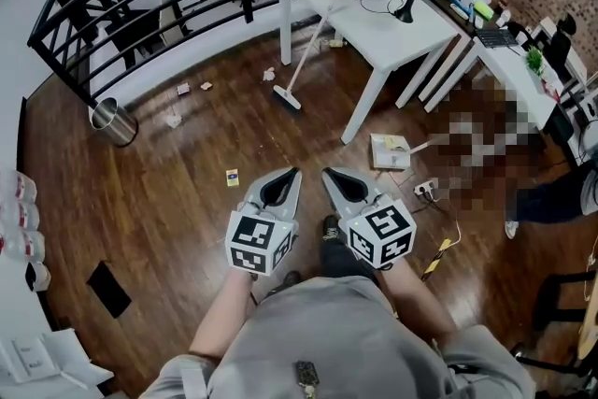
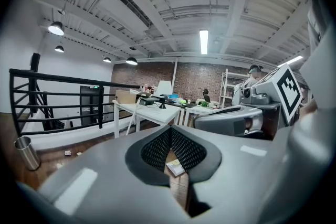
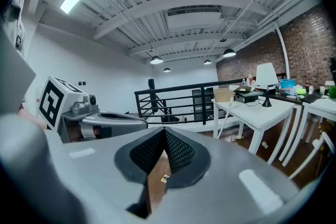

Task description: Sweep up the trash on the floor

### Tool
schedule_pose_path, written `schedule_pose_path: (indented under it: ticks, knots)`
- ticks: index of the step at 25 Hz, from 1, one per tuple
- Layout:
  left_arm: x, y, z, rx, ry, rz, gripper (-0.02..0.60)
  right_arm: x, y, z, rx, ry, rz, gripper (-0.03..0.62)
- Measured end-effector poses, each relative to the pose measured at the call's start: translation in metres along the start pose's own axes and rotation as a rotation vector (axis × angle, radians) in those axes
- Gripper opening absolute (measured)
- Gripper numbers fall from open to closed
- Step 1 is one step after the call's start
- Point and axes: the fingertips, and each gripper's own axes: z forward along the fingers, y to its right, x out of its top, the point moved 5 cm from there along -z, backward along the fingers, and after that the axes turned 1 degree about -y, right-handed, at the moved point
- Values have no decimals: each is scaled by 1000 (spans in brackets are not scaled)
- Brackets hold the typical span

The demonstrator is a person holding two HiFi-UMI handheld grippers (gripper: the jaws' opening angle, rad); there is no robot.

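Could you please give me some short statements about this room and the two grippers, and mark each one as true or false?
1. The left gripper and the right gripper are both shut and hold nothing. True.
2. The broom lies flat in the middle of the room. False: it leans against the white table, with its head on the floor.
3. A metal bin stands upright on the floor. True.
4. The floor is free of trash. False: paper scraps lie near the broom, and more lie near the bin.
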Motion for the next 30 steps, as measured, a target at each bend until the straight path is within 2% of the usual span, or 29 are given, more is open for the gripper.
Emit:
schedule_pose_path:
  ticks: [3, 9, 16, 22, 30]
  knots:
    - [5, -21, 35, 19, -9, -3, 8, 7, 32, 23, -2, 9, 4, 0]
    - [41, -50, 127, 39, -17, 8, 8, 39, 121, 68, 10, 45, 19, 0]
    - [69, -90, 222, 112, -30, 7, 8, 63, 228, 120, 16, 56, 56, 0]
    - [83, -142, 281, 140, -51, 4, 8, 74, 280, 179, 6, 35, 92, 0]
    - [106, -234, 359, 80, -15, 2, 8, 125, 337, 273, -91, 24, 48, 0]
